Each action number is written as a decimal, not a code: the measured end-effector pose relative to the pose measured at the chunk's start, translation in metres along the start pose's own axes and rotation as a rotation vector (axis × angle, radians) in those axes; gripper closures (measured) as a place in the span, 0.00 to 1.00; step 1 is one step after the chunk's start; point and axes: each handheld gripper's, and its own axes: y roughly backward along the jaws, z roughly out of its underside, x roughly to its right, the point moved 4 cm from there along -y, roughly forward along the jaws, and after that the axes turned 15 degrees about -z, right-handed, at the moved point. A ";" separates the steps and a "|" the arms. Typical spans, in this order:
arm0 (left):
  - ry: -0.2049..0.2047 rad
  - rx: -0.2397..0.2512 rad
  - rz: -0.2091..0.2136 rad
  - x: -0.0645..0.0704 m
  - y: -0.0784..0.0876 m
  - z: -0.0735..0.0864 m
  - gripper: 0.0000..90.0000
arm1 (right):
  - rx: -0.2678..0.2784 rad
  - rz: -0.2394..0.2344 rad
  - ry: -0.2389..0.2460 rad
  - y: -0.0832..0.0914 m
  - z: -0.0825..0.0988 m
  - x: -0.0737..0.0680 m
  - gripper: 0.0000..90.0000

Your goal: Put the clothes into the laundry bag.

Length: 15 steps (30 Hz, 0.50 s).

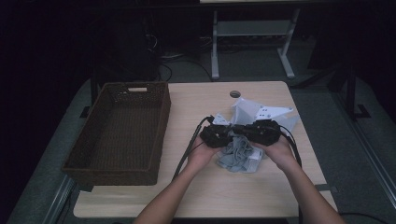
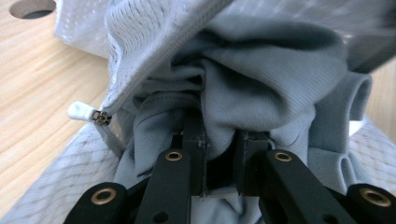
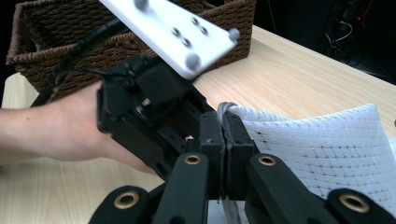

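Left gripper [image 2: 219, 154]: I have its jaws narrow, pinching a fold of grey cloth [image 2: 261, 93] at the mouth of the mesh bag [image 2: 154, 28].
Right gripper [image 3: 226, 140]: I have it clamped on the bag's white edge.
Bag: mid-table, between my hands, cloth bunched in its opening.
Table [image 1: 201, 100]: pale wood.
Basket [image 1: 116, 133]: brown wicker, at the table's left.
Room: dark, with a metal frame beyond the table.
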 end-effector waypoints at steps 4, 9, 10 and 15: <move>-0.001 -0.021 0.016 0.002 -0.009 0.005 0.85 | 0.006 0.005 -0.003 0.003 0.000 0.002 0.97; 0.003 -0.028 0.036 0.001 -0.008 0.008 0.83 | 0.011 0.014 -0.009 0.006 0.001 0.004 0.97; 0.005 -0.031 0.038 0.001 -0.007 0.009 0.82 | 0.011 0.015 -0.008 0.007 0.001 0.005 0.97; 0.011 -0.041 0.075 -0.002 0.002 0.014 0.70 | 0.009 0.024 -0.008 0.008 0.002 0.006 0.97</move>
